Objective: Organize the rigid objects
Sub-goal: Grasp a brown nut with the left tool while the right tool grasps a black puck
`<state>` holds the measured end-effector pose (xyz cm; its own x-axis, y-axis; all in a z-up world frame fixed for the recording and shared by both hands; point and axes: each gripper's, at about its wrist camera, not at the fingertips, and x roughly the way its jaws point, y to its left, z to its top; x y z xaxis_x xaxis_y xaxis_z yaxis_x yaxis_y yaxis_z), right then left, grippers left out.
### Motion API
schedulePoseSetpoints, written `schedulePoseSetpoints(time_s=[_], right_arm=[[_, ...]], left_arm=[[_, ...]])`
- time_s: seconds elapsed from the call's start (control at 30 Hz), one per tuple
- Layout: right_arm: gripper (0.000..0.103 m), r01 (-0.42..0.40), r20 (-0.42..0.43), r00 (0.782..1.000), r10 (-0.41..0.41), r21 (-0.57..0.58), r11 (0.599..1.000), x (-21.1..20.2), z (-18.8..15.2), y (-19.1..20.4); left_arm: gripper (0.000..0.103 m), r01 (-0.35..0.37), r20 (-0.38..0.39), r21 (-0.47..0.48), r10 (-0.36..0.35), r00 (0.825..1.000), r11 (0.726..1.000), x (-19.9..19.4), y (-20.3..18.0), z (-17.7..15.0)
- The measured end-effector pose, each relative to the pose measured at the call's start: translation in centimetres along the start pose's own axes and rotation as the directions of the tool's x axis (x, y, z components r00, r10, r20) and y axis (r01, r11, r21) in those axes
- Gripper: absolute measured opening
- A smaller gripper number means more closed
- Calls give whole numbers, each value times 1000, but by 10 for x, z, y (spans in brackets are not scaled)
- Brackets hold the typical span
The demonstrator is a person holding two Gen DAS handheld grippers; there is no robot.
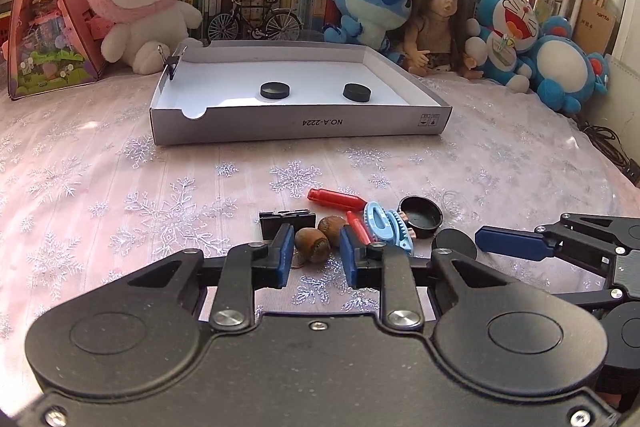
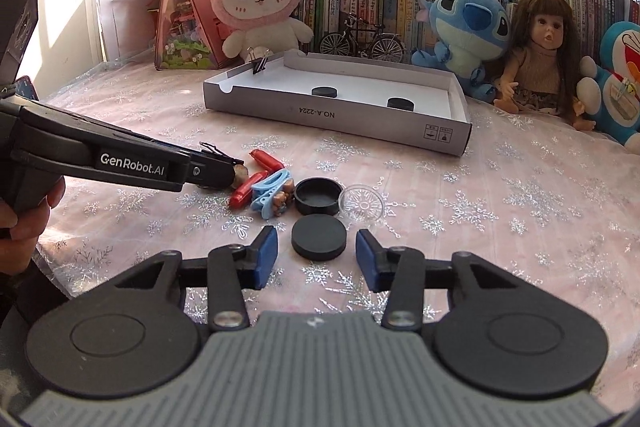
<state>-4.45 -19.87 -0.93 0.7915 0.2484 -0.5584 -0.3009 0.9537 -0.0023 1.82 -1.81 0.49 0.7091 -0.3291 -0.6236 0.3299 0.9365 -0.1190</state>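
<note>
The white cardboard tray [image 1: 298, 129] sat toward the far edge of the tabletop [image 1: 120, 187], in front of the row of plush toys, and it already held 2 black discs [image 1: 275, 90] [image 1: 355, 92], lying apart from each other on its floor. A binder clip [image 1: 173, 63] was clamped on its far left corner. That looked like an early share of the sorting, with most of it left to do.

The rest lay loose in a small heap toward the near edge: 2 hazelnuts [image 1: 313, 245], a black clip [image 1: 285, 221], 2 red tubes [image 1: 338, 199], a blue hair claw [image 1: 386, 225], an upturned black cap [image 2: 318, 195], a clear plastic lid [image 2: 362, 203] touching the cap's right side, and 1 more black disc [image 2: 319, 239] just in front of the cap.

The left gripper [image 1: 314, 255] was low over the heap with its jaws parted around the nearer hazelnut; the blue pads stood on either side of it without clearly touching, so nothing was held. The right gripper [image 2: 316, 254] was spread wide, a pad on each side of the loose disc with clear gaps, also empty.

Judging by this, about 9 pieces remained outside the tray, and the hazelnut and the disc seemed the next 2 to go.
</note>
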Motion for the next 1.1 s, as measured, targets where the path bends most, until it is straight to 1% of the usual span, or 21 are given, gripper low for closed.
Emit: schedulePoseSetpoints(time_s=[0.13,0.23,0.37,0.4,0.57,0.87,1.1], right_arm=[[48,7,-1,1000,-7,-7,1000,2,1,1],[45,6,-3,1000,-6,-3,1000,4,1,1],[39,-1,-8,1000,1,-2,1000,5,1,3],[36,-2,-6,1000,2,-4,1000,4,0,4],[36,-5,1,1000,5,0,1000,3,0,7],[36,3,14,1000,-3,21,1000,-2,3,5],[36,25,28,999,-26,23,999,-7,11,4]], left_arm=[[23,-11,-7,2,11,1000,1000,2,1,-1],[19,-4,-9,7,5,1000,1000,0,2,-3],[19,4,-16,31,-4,1000,1000,-6,-2,-8],[19,6,-16,39,-6,1000,999,-8,-4,-9],[19,19,-21,45,-18,1000,999,-15,-7,-13],[19,-1,-12,44,2,1000,999,-20,-6,-17],[19,2,18,37,-2,1000,999,-27,-6,-4]])
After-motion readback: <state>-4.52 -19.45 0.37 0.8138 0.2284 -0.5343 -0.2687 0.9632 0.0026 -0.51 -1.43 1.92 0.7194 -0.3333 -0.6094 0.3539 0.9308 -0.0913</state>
